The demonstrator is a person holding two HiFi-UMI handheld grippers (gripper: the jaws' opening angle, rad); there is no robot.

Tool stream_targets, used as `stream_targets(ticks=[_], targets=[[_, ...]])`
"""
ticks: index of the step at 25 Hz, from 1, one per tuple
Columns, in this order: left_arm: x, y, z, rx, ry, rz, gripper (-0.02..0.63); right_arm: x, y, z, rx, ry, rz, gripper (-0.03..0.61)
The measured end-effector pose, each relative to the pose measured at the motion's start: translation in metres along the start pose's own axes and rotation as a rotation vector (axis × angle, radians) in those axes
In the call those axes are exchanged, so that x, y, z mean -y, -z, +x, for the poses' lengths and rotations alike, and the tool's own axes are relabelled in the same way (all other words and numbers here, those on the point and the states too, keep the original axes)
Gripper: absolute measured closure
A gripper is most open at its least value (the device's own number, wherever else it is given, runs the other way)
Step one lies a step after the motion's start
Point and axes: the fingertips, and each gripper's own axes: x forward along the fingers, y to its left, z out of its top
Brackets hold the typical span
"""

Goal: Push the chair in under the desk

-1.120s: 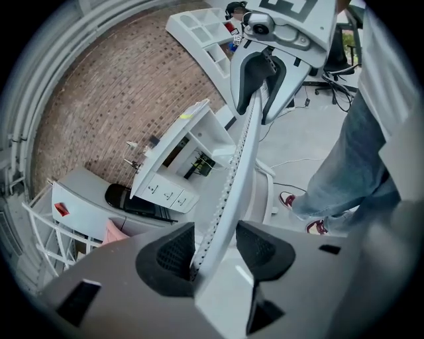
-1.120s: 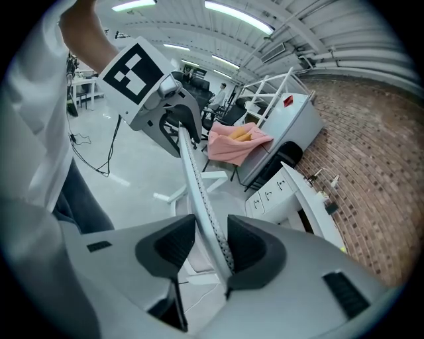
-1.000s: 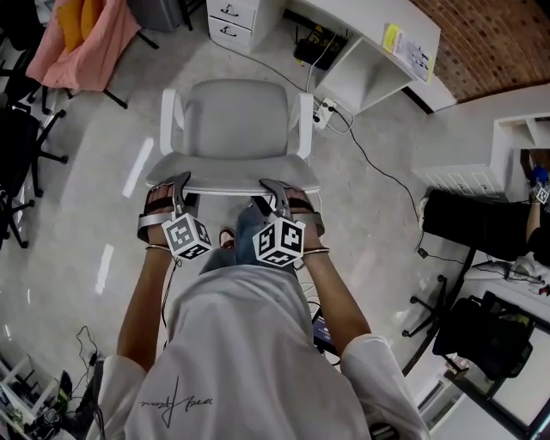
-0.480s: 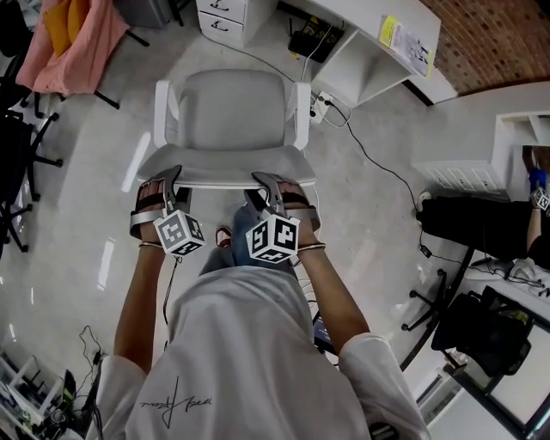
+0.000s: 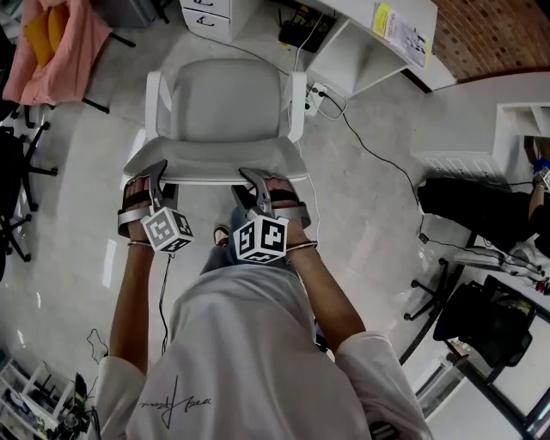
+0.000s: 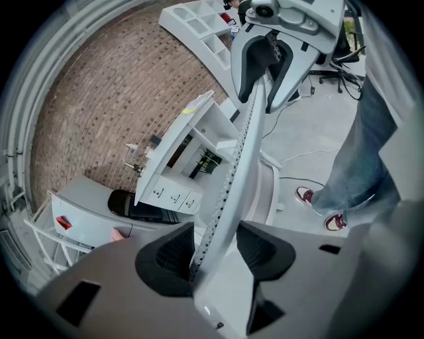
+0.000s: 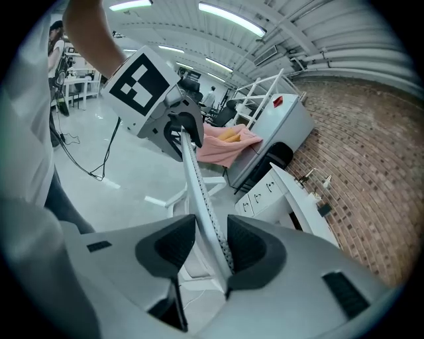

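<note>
- The chair (image 5: 222, 112) is pale grey, with a broad, smooth seat pad with rounded corners.
- A white armrest runs along each side of the seat.
- We see its backrest from above as a thin curved band, and close up the rim carries a row of small holes.
- It stands on the shiny pale floor (image 5: 369, 215) right in front of the person, with the seat front turned toward the white desk (image 5: 378, 51).
- The seat front is near the desk's drawer unit (image 5: 210, 13) but not yet under the desk top.
- The left gripper (image 5: 148, 178) straddles the top rim of the backrest near its left end. Its jaws stand apart, with the rim running up between them and lying against one pad.
- The right gripper (image 5: 252, 182) straddles the rim near its right end. Its jaws are wide apart, with the thin rim against one pad and a gap at the other.
- A pink cloth (image 5: 60, 47) hangs over another chair at the far left.
</note>
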Motion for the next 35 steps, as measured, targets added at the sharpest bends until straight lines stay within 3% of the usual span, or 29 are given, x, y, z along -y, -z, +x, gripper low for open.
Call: stream_targets(ticks=[16, 28, 35], targets=[[-0.033, 0.000, 0.033, -0.028, 0.017, 0.061, 0.420, 0.021, -0.010, 0.021, 0.000, 0.050, 0.038, 0.414], [-0.052, 0.016, 0.049, -0.128, 0.073, 0.094, 0.423, 0.022, -0.032, 0.035, -0.005, 0.038, 0.099, 0.422], [-0.056, 0.021, 0.054, -0.164, 0.093, 0.138, 0.434, 0.025, -0.036, 0.036, 0.002, 0.121, 0.056, 0.425]])
